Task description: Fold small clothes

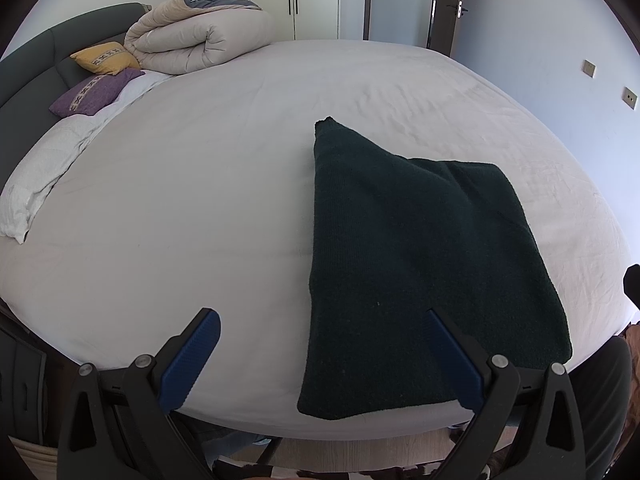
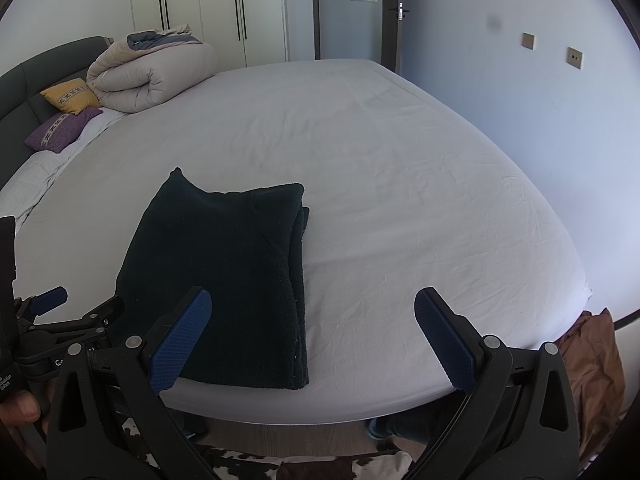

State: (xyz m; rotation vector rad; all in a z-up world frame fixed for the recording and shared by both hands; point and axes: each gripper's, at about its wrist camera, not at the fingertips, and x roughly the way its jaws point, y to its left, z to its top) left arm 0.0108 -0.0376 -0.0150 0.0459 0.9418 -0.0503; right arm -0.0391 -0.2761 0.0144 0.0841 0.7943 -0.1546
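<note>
A dark green knitted garment [image 1: 404, 264] lies folded flat on the white bed sheet [image 1: 200, 200] near the front edge. It also shows in the right wrist view [image 2: 224, 280], with a layered folded edge on its right side. My left gripper [image 1: 322, 322] is open and empty, held above the bed's front edge, its right finger over the garment's near part. My right gripper [image 2: 312, 302] is open and empty, its left finger over the garment's near edge. The left gripper also shows at the left of the right wrist view [image 2: 52, 300].
A rolled beige duvet [image 1: 200, 36] lies at the far left of the bed, with a yellow cushion [image 1: 106, 58], a purple cushion [image 1: 94, 92] and a white pillow [image 1: 36, 184]. Wardrobe doors [image 2: 200, 8] stand behind. A brown cloth [image 2: 592, 356] hangs at the right.
</note>
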